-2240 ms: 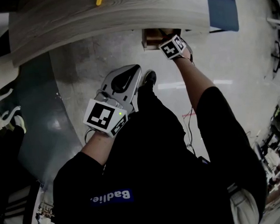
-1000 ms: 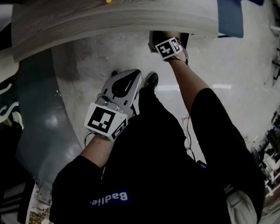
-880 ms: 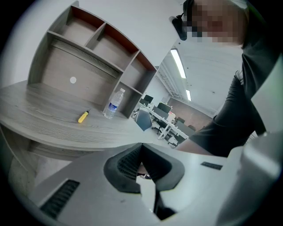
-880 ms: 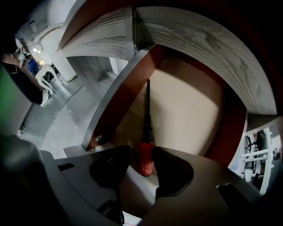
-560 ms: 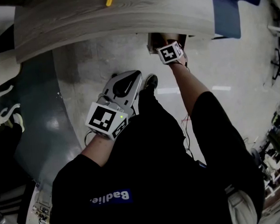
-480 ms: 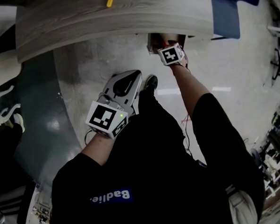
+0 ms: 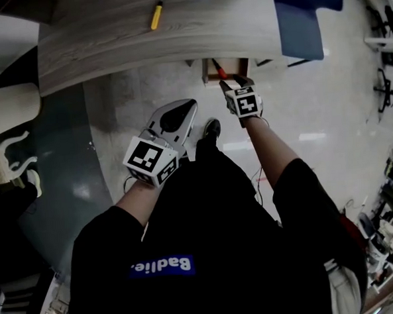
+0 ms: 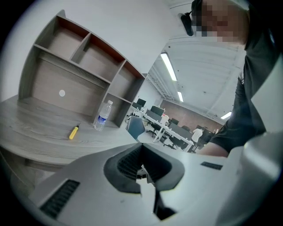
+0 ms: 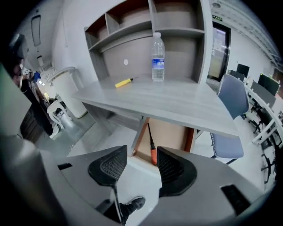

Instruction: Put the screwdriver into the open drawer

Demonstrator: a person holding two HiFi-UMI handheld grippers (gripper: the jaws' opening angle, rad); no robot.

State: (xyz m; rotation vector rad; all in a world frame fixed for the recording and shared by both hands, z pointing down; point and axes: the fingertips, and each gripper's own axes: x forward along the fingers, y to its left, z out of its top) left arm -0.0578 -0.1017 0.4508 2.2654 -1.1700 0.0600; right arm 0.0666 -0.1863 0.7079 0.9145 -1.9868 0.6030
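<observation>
Right tool hangs just in front of the open drawer, jaws spread wide and nothing between the pads. The orange-handled screwdriver lies loose on the drawer floor, beneath the counter. From this tool it sits ahead and below. Its long axis runs front to back, with the handle at the drawer's front rim and the dark shaft aimed at the back. So the placing looks done, and the right hand is the nearer 1 for any push on the drawer front. Left tool is held back by the person's body with its jaws together on nothing. Up on the counter, left of the drawer and well apart from it, a yellow screwdriver lies near a water bottle.
</observation>
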